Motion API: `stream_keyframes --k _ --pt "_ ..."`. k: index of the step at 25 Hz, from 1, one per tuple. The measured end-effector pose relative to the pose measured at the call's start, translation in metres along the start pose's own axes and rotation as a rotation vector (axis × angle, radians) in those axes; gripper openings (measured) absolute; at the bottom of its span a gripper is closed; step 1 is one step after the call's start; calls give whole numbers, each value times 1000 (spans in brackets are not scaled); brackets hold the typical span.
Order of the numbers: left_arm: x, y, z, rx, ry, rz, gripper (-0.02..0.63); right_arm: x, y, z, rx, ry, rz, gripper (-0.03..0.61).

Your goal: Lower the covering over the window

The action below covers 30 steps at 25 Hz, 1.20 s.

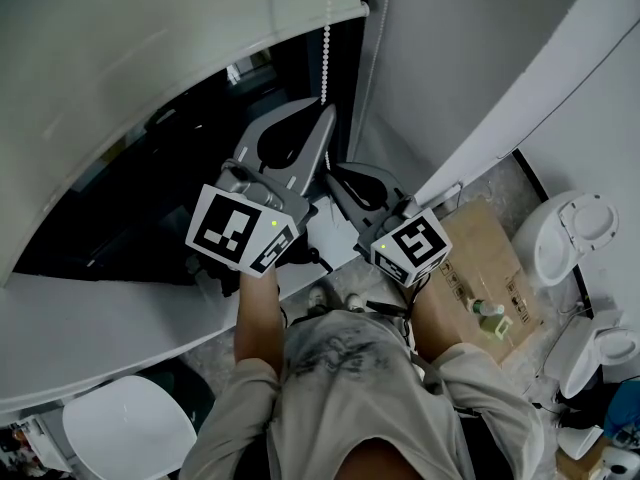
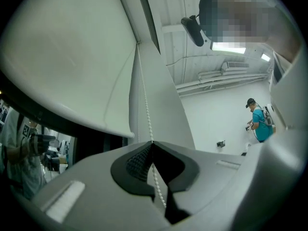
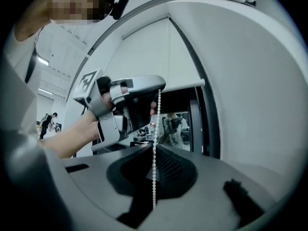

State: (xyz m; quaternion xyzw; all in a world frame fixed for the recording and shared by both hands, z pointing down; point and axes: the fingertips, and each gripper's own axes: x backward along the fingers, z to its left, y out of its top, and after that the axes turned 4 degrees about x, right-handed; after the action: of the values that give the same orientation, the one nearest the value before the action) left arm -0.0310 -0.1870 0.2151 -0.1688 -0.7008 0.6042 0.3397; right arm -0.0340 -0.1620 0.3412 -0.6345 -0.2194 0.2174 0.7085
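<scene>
A white roller blind point(image 1: 150, 58) is partly rolled down over the dark window point(image 1: 180, 148), and its white bead chain point(image 1: 326, 28) hangs at the right side. My left gripper point(image 1: 325, 116) is raised to the chain and shut on it; in the left gripper view the beads point(image 2: 144, 107) run into the closed tips point(image 2: 152, 142). My right gripper point(image 1: 335, 175) sits just below and to the right. In the right gripper view its tips point(image 3: 156, 145) are closed on the same chain point(image 3: 157, 117), which runs up to the left gripper point(image 3: 159, 88).
A grey window sill point(image 1: 100, 318) runs under the glass, and a white wall panel point(image 1: 470, 78) stands right of the chain. On the floor are a cardboard box point(image 1: 490, 268), a white chair point(image 1: 130, 428) and white fixtures point(image 1: 570, 233). Another person point(image 2: 257, 121) stands far off.
</scene>
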Motion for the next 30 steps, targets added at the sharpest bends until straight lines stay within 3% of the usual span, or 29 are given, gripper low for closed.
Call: stream_keyframes --k 7,18,30 --pt "4 -19 -4 5 -12 38 9 18 48 -9 8 -30 -133 20" --pt "8 -18 -9 10 -17 36 9 27 92 -22 87 -72 -216 19" --pt "9 -53 -15 32 -12 107 9 23 101 -24 115 -66 -212 20"
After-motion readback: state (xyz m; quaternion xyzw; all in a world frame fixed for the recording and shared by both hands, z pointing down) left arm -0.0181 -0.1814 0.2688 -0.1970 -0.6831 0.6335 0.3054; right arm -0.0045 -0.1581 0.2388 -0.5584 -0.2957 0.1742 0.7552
